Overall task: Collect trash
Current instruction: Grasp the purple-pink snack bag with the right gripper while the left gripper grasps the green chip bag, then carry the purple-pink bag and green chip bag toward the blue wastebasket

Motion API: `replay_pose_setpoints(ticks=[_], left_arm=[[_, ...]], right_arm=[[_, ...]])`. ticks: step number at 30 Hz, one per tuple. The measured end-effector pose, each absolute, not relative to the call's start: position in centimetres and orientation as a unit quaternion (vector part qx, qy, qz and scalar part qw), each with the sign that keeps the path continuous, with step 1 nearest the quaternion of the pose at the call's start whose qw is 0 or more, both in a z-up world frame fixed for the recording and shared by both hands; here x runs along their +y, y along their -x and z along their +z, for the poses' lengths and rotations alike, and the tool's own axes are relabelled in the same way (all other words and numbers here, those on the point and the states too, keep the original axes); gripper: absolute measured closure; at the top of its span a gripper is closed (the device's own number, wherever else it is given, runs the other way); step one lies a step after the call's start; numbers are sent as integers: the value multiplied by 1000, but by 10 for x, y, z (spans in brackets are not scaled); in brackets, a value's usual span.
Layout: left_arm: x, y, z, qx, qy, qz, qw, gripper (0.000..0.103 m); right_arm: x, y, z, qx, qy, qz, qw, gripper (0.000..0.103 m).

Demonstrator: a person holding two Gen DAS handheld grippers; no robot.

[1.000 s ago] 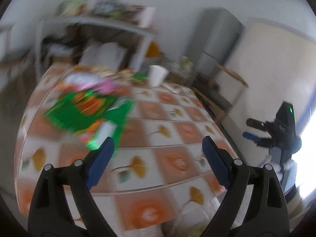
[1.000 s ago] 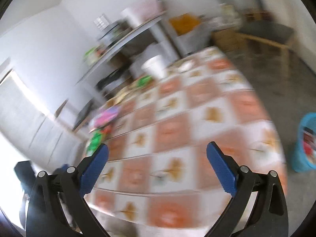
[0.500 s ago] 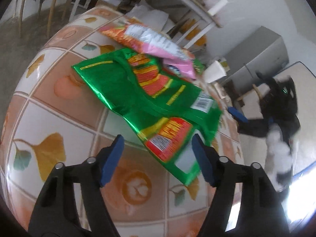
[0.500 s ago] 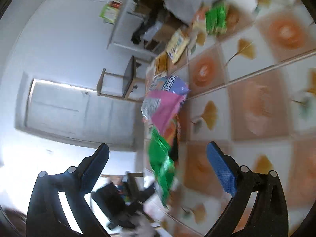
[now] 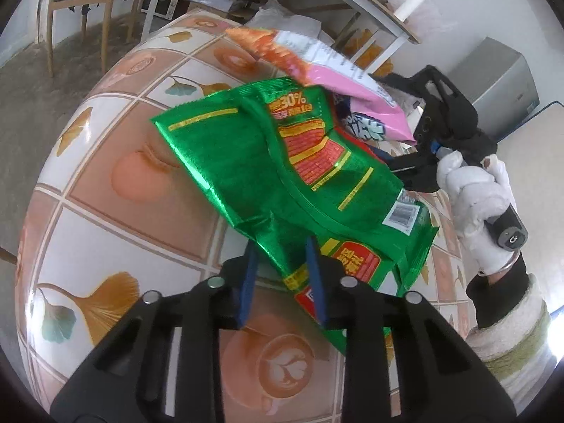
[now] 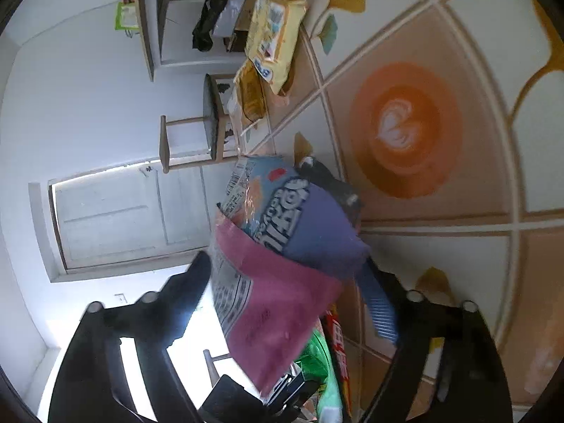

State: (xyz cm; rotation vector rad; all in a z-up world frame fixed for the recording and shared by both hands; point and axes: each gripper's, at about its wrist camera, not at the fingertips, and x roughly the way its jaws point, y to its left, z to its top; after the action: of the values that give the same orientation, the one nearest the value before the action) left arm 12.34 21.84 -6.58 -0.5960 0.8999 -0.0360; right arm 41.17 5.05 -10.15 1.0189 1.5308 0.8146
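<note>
Inspection of the tiled table (image 5: 134, 190) finds a heap of empty snack packets, taken here as the landmark. The green foil bag (image 5: 282, 176) lies on the near side of the heap, its crumpled lower edge raised off the table. The left gripper (image 5: 282, 278) has its jaws closing on that edge; the foil stands between the blue pads (image 5: 248, 282) and the gap is narrow, but firm contact on both sides cannot be confirmed. The pink packet (image 6: 271, 303) rests on top of the heap, overlapping a blue-purple packet (image 6: 303, 218) beneath it. The right gripper (image 6: 285, 303), held by a white-gloved hand (image 5: 476, 197), comes at the far side of the heap; its jaws stand fairly wide and are closing, with the pink packet between them and not visibly pinched. Judgement: the step in hand is a two-handed pickup. To do it well, each pair of pads should bite on a flat doubled fold rather than a single slippery corner, and close fully before any lift. The green bag should be drawn clear of the heap first, since the overlapping packets may drag. Two yellow packets (image 6: 275, 31) beyond the heap remain to be collected.
</note>
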Motion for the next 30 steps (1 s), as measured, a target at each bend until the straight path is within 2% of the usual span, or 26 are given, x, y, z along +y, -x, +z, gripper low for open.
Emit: replay_pose_setpoints(ticks=[5,13,21,30], left_arm=[[219,-126,-65,423,285,-15,860,83],[210,-120,-60,416,265,-23,870,91],[198,-108,-59,415,262,-57,870,93],[187,-103,-56,418,254,-83,868,96]], right_arm=[[52,-408,-103,636,-435,337,541,46],[5,-393,-77,586,-453,339,580,59],[-81,-347,-27,522,-440,320,656,62],[-148,-275,45,437,-366,299,765,62]])
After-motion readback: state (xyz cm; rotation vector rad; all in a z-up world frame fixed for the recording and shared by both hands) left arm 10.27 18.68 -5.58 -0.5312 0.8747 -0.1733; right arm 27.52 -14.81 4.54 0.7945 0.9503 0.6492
